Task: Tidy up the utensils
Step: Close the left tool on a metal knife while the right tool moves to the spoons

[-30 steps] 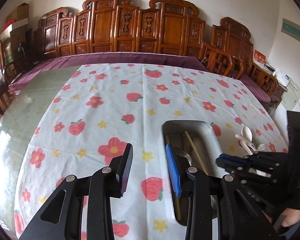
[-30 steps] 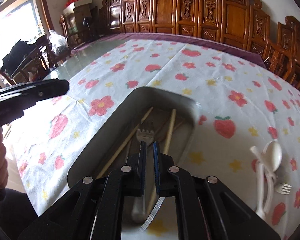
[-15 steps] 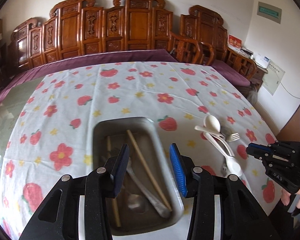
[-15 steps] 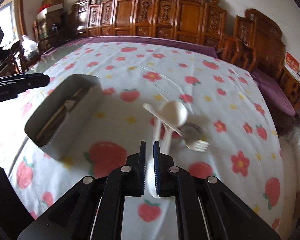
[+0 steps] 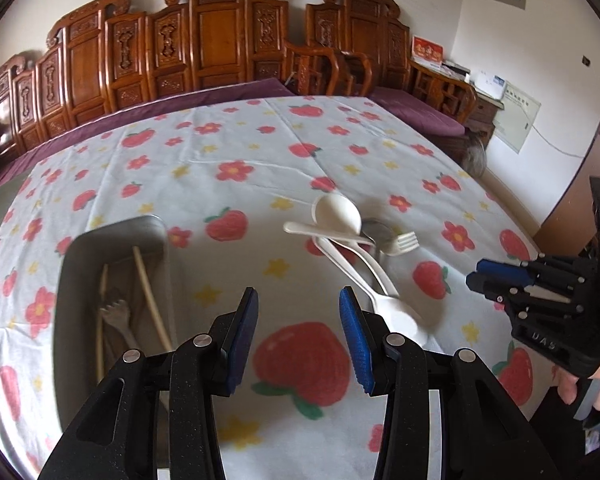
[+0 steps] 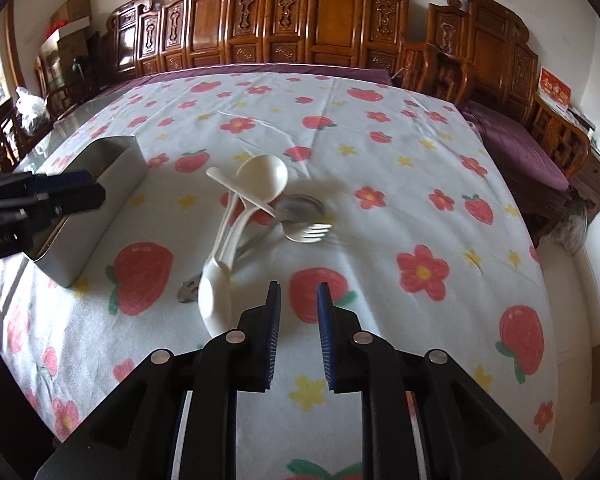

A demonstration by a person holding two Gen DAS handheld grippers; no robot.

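A heap of loose utensils lies on the flowered tablecloth: white plastic spoons (image 5: pixel 338 216) (image 6: pixel 262 178), a white fork (image 5: pixel 400 242) (image 6: pixel 308 232) and a metal spoon (image 5: pixel 376 230) (image 6: pixel 304 206). Left of the heap stands a metal tray (image 5: pixel 112 236) (image 6: pixel 112 184) holding chopsticks (image 5: pixel 150 292) and a metal fork (image 5: pixel 116 312). My left gripper (image 5: pixel 298 316) hovers open between tray and heap, with nothing between its fingers. My right gripper (image 6: pixel 299 308) hangs just short of the heap, beside one white spoon's bowl (image 6: pixel 214 300). Its jaws are opening and hold nothing.
Carved wooden chairs (image 5: pixel 220 36) line the table's far side. The tablecloth (image 6: pixel 380 152) stretches bare behind and right of the heap. A person's hand (image 5: pixel 580 384) holds the right gripper at the table's right edge. Boxes (image 6: pixel 72 12) are stacked at far left.
Both grippers have swung right, away from the tray and toward the utensil heap. The right gripper's jaws, shut before, have parted. The left jaws stand a little wider.
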